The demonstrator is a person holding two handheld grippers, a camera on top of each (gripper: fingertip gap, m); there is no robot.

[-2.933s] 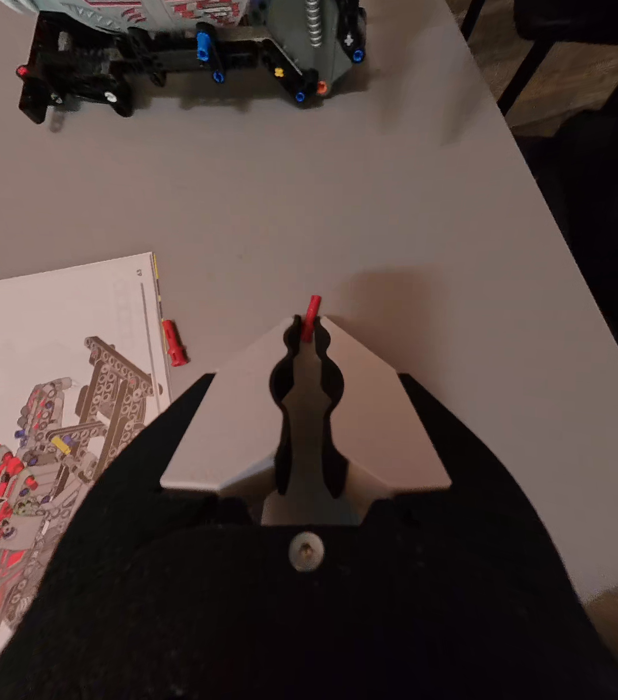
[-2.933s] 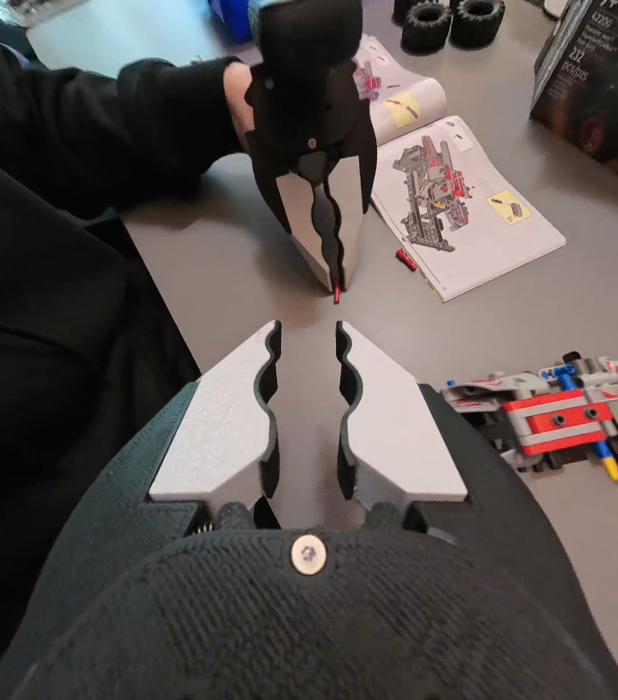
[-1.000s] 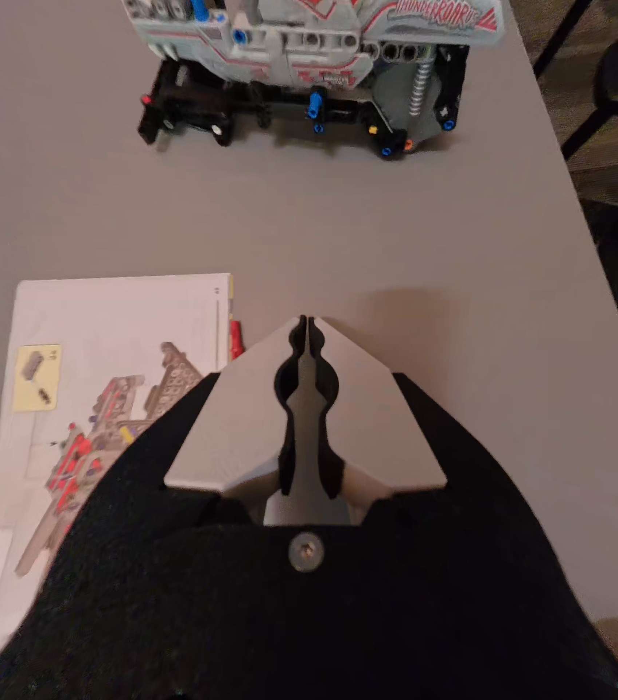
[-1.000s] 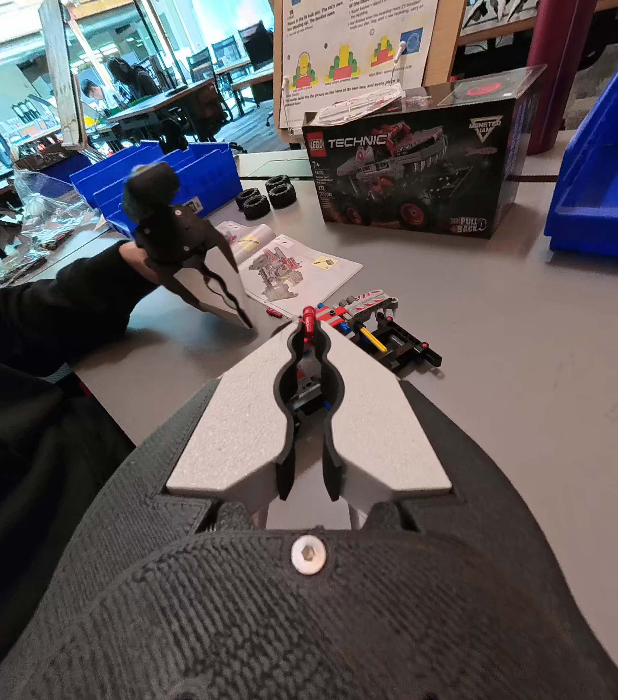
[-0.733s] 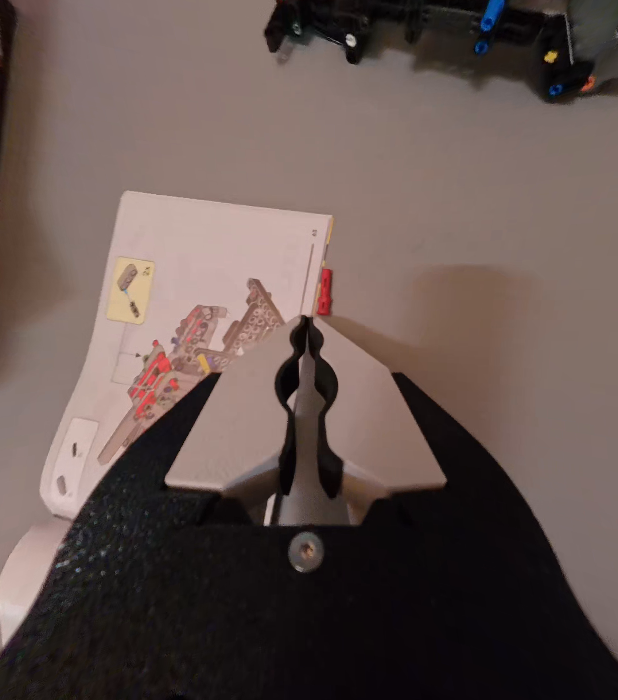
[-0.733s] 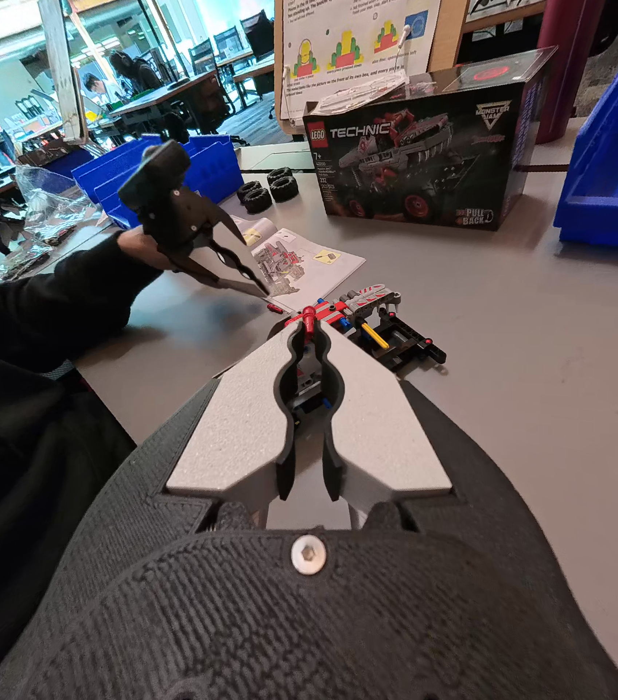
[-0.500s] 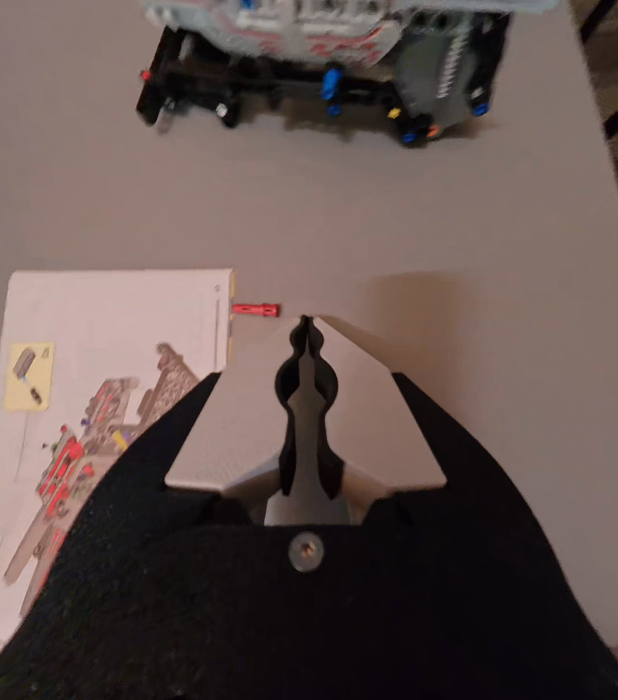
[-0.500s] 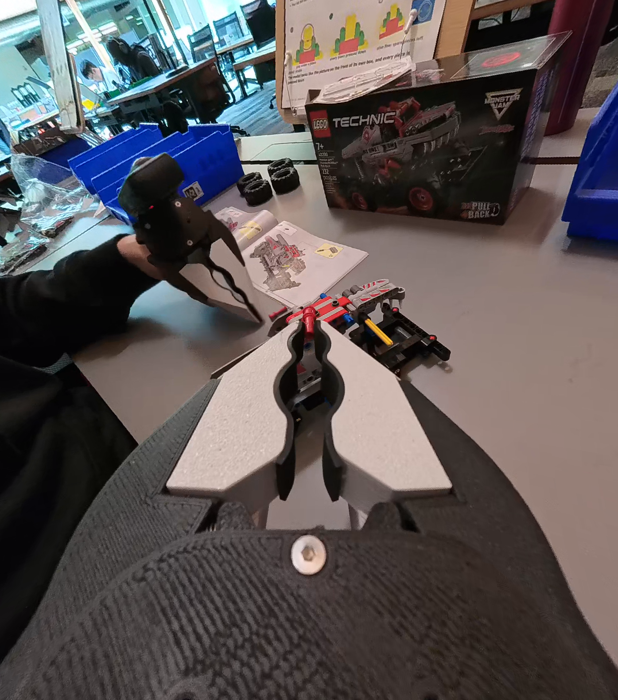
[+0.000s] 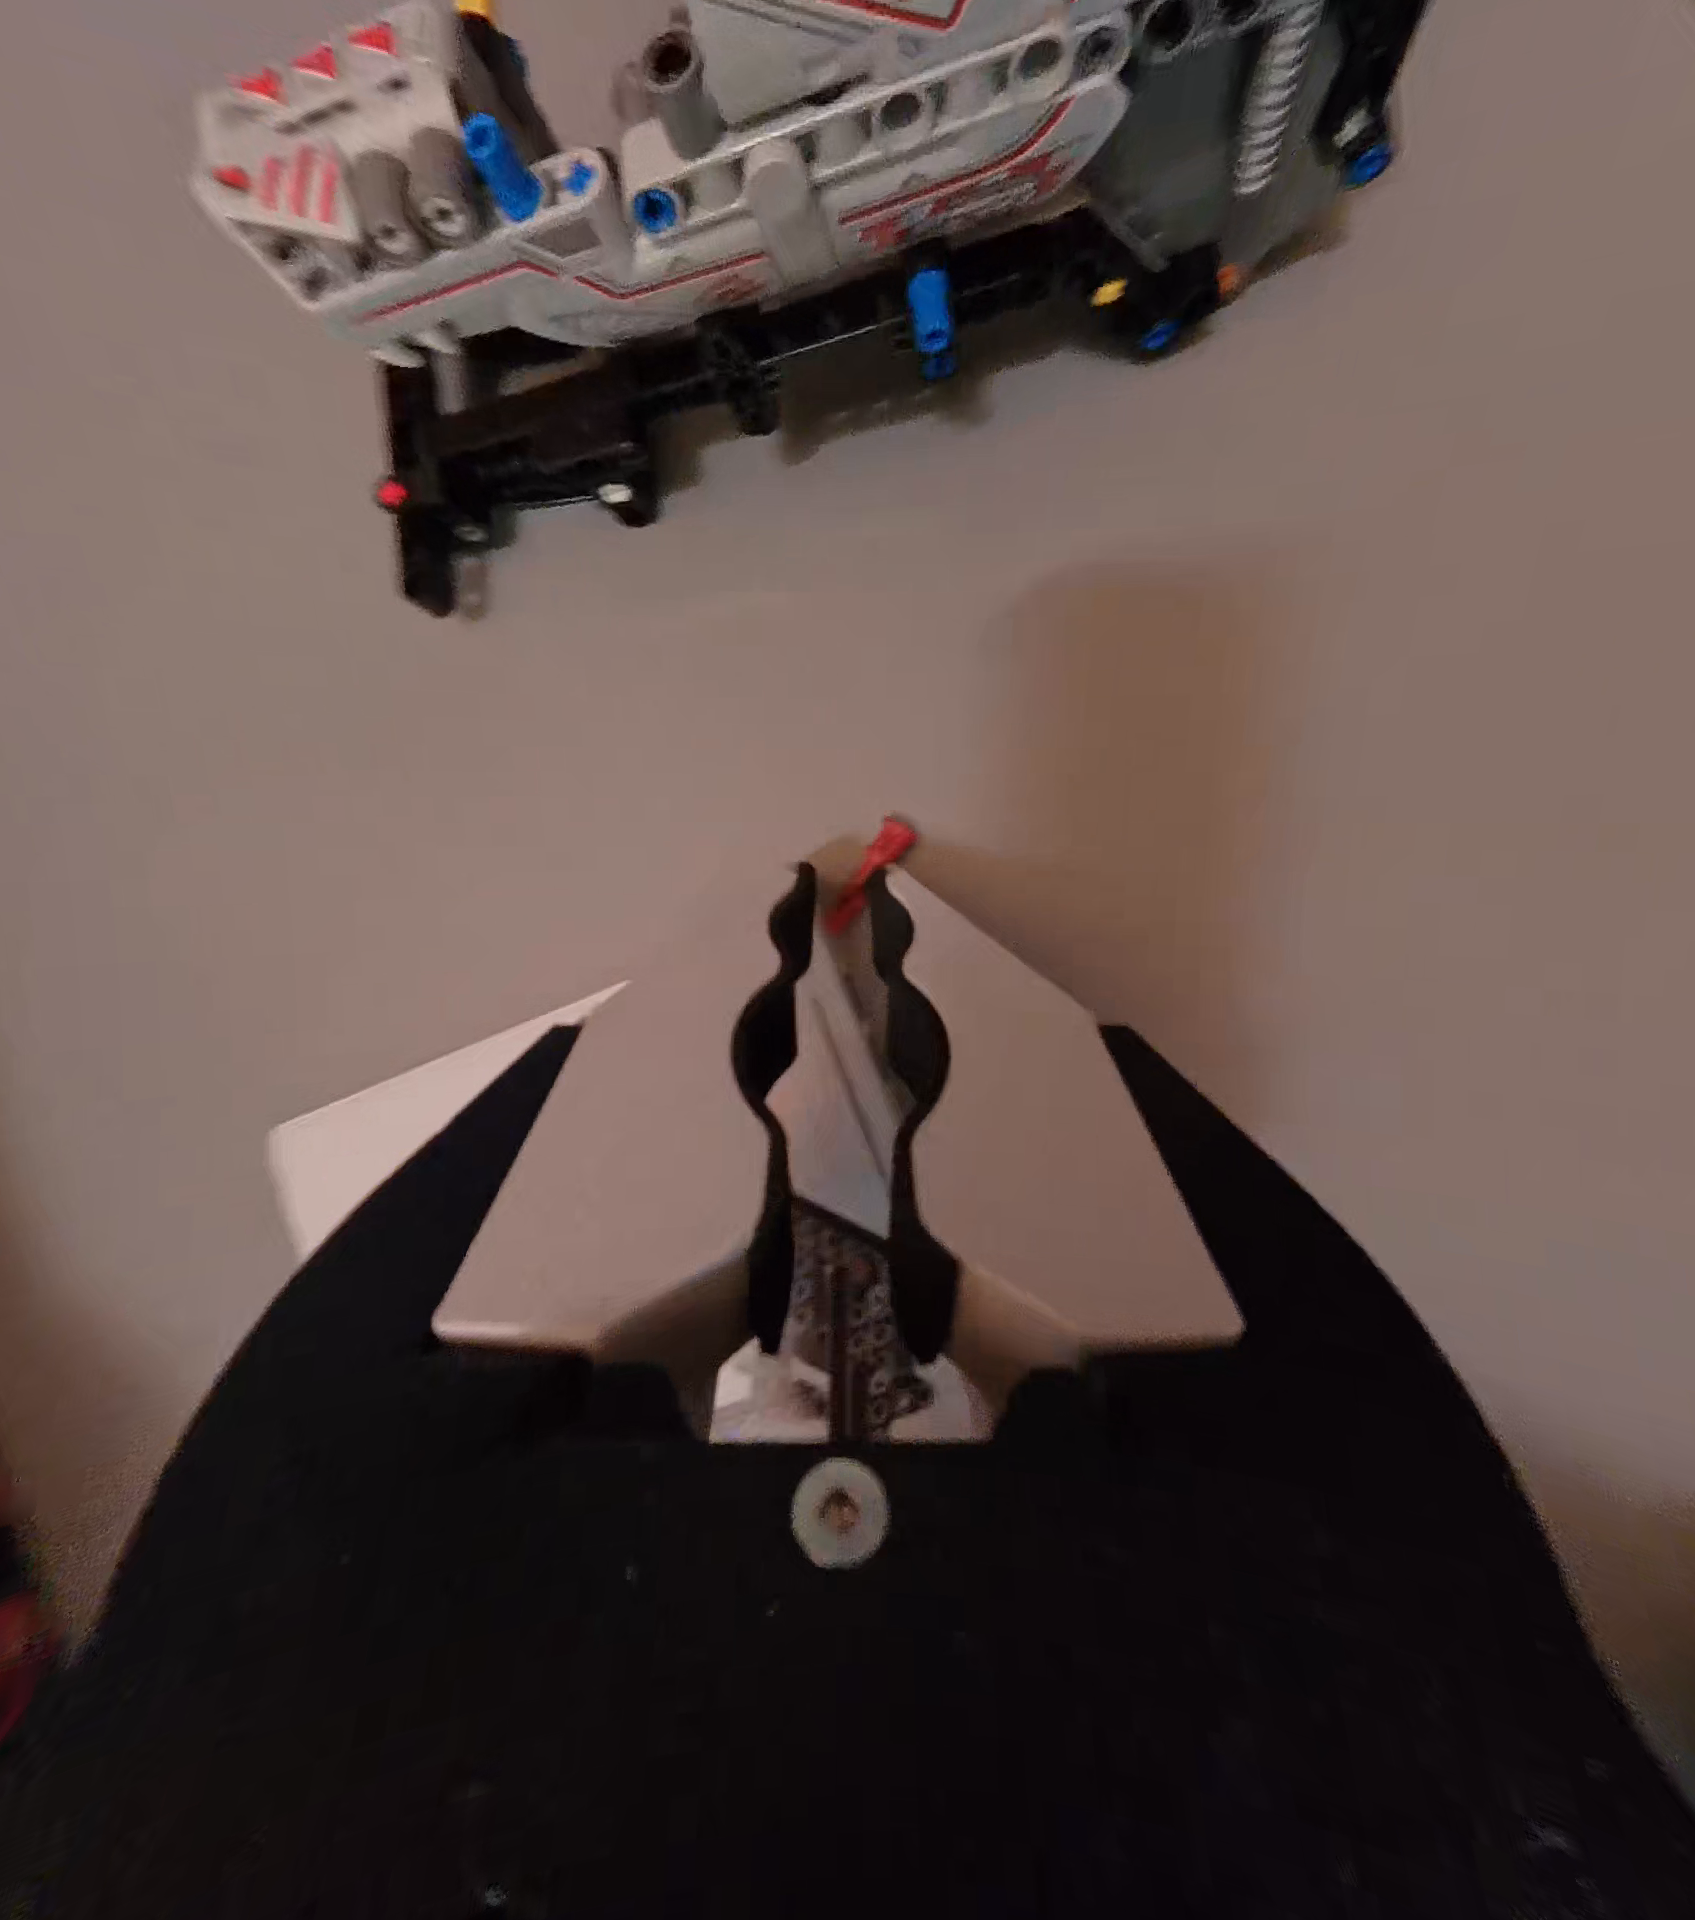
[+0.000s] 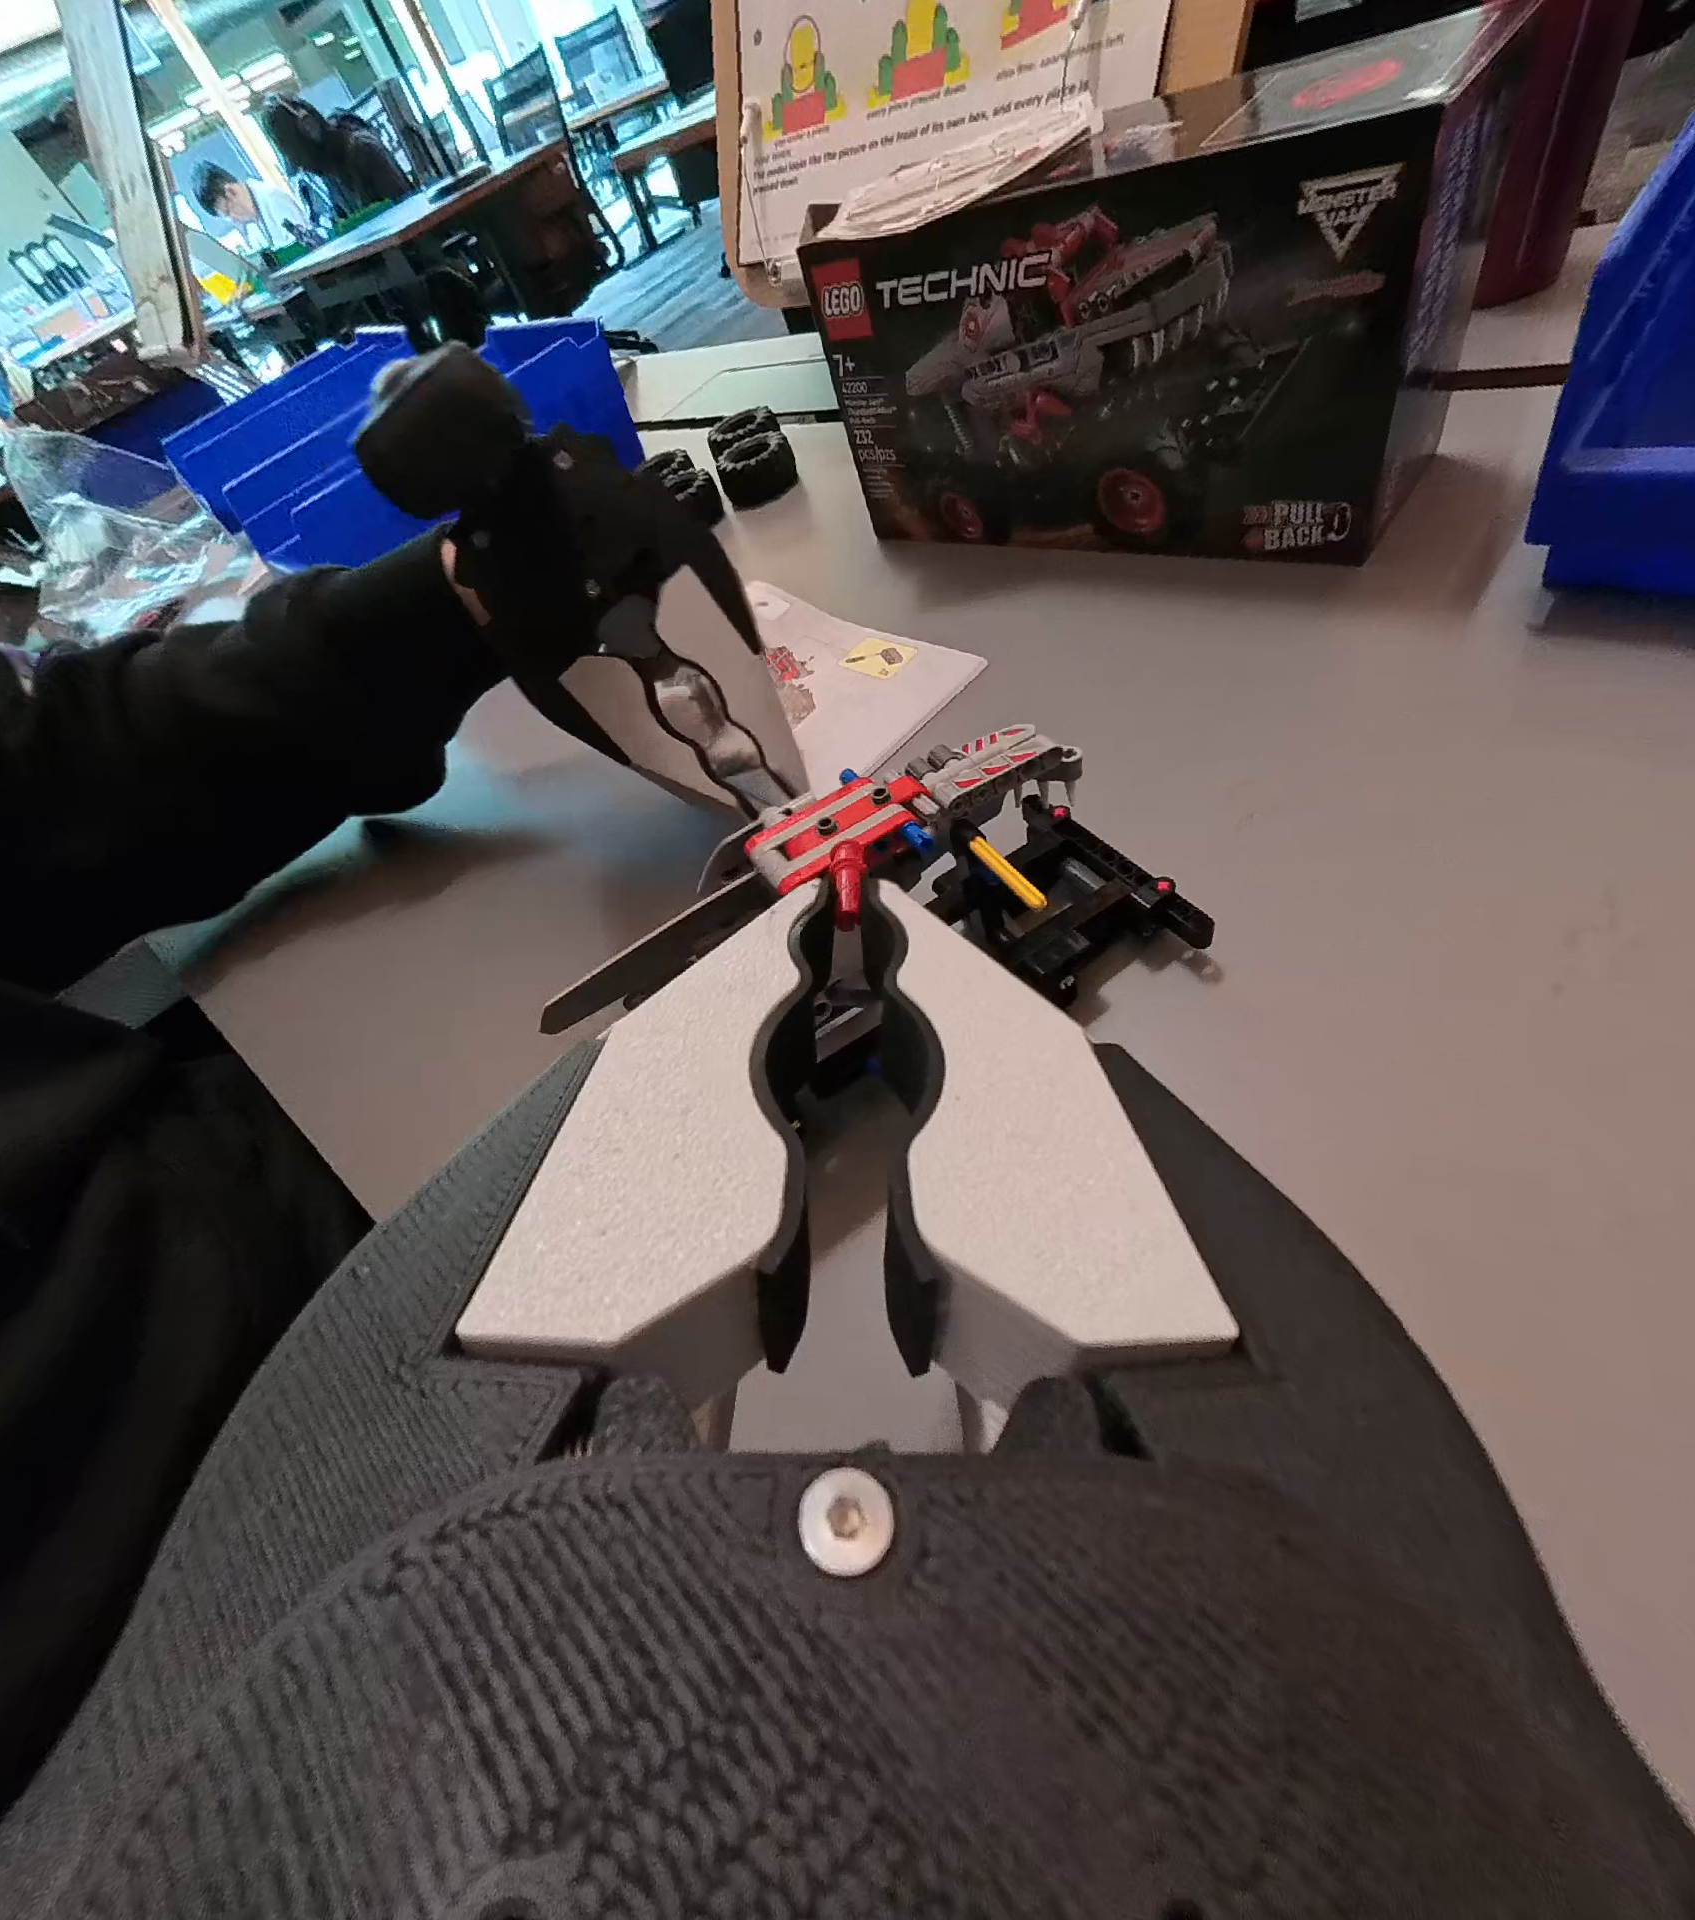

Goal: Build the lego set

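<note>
A: L gripper point(image 9: 848, 883) tips?

B: Pinching a small red pin point(image 9: 869, 868) at frame centre; its long axis slants up-right, the far end poking past the tips. Instruction booklet point(image 9: 386, 1122) lies under the fingers, lower left.

A: R gripper point(image 10: 848, 909)?

B: Closed on another red pin point(image 10: 845, 883), axis near vertical in frame, top end against the red-and-grey truck model point(image 10: 926, 821) mid-frame. L gripper's tips sit just left of the model. Behind: set box point(image 10: 1134, 353) upper right, black tyres point(image 10: 729, 457) left of it, blue bins point(image 10: 1684, 364) at both edges, all on the grey table point(image 10: 1445, 935).
</note>
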